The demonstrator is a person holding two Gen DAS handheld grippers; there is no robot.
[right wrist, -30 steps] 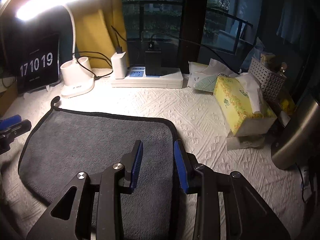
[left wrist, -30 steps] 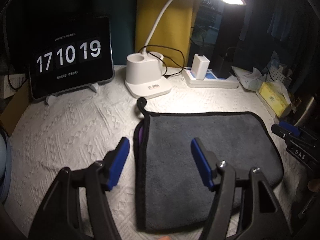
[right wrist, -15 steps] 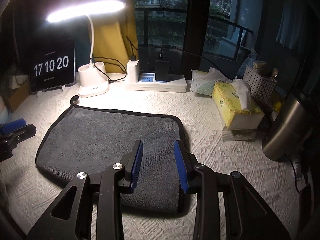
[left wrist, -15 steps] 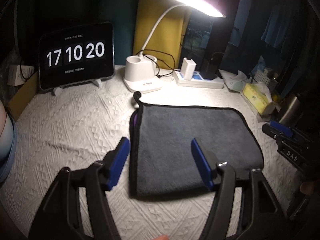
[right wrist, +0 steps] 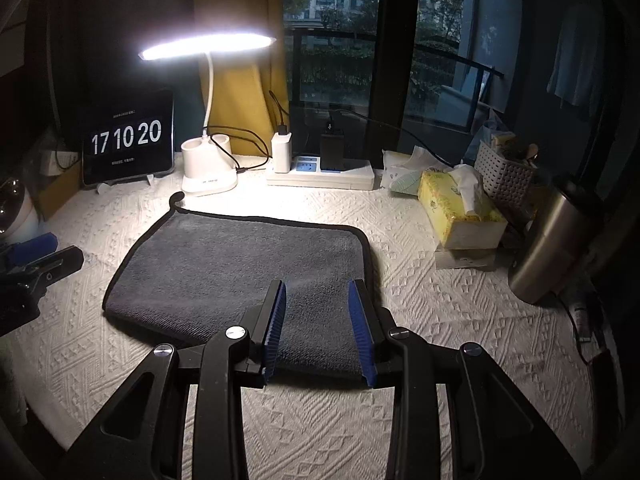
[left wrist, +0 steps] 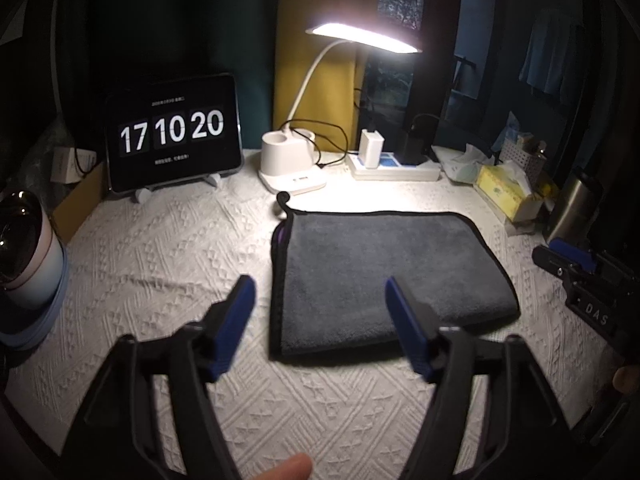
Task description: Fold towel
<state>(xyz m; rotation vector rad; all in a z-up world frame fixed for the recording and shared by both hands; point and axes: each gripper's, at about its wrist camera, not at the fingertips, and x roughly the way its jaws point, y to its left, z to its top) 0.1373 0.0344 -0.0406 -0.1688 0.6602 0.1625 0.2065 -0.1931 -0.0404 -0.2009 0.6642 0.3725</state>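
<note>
A grey towel [left wrist: 384, 272] with black trim lies folded and flat on the white textured tablecloth [left wrist: 168, 264]; it also shows in the right wrist view [right wrist: 240, 268]. A black hanging loop [left wrist: 282, 199] sticks out at its far left corner. My left gripper [left wrist: 320, 300] is open and empty, held above and in front of the towel's near left edge. My right gripper [right wrist: 318, 300] is open and empty, above the towel's near right part. Each gripper shows at the other view's edge, the right one in the left wrist view [left wrist: 576, 268] and the left one in the right wrist view [right wrist: 36, 260].
At the back stand a tablet clock [left wrist: 172, 132], a lit white desk lamp [left wrist: 292, 168] and a power strip with chargers [left wrist: 396, 168]. At the right are a yellow tissue box [right wrist: 456, 212], a white basket [right wrist: 504, 172] and a steel flask [right wrist: 556, 240]. A cup [left wrist: 24, 256] stands left.
Both grippers have pulled back and up from the towel, so more of the table shows. The towel lies still. The clock went from 19 to 20.
</note>
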